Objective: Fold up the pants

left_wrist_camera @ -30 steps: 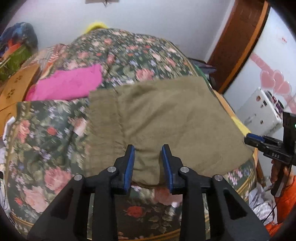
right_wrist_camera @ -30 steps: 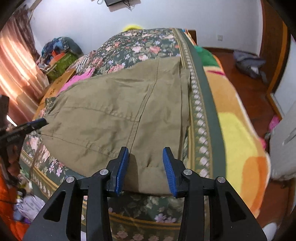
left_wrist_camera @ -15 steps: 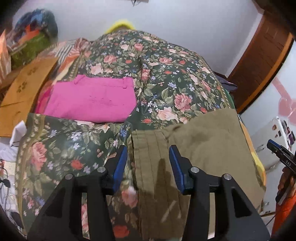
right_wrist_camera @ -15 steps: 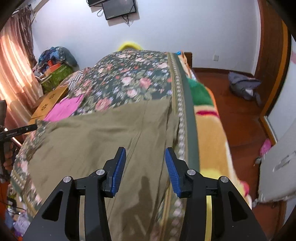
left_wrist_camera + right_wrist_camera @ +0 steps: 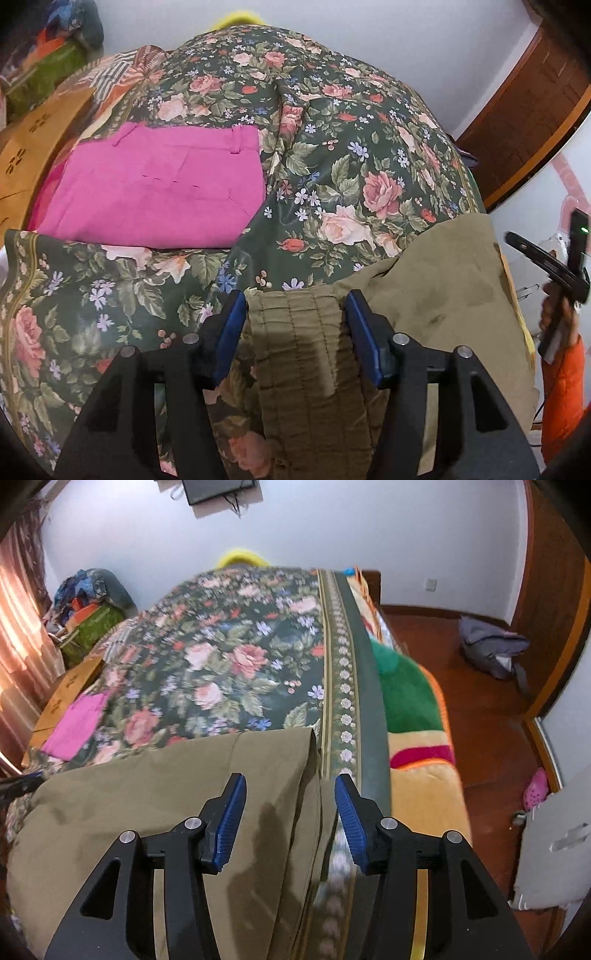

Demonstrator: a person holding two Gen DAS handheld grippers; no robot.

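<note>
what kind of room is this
Most likely a bedroom: a bed under a floral cover, folded pink pants on it, and a curtain beside it.

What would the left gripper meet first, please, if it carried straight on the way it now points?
Probably the gathered waistband of the olive-green cotton pants, lying between the left gripper's open jaws on the floral bedspread; the remaining gap is hard to judge.
</note>
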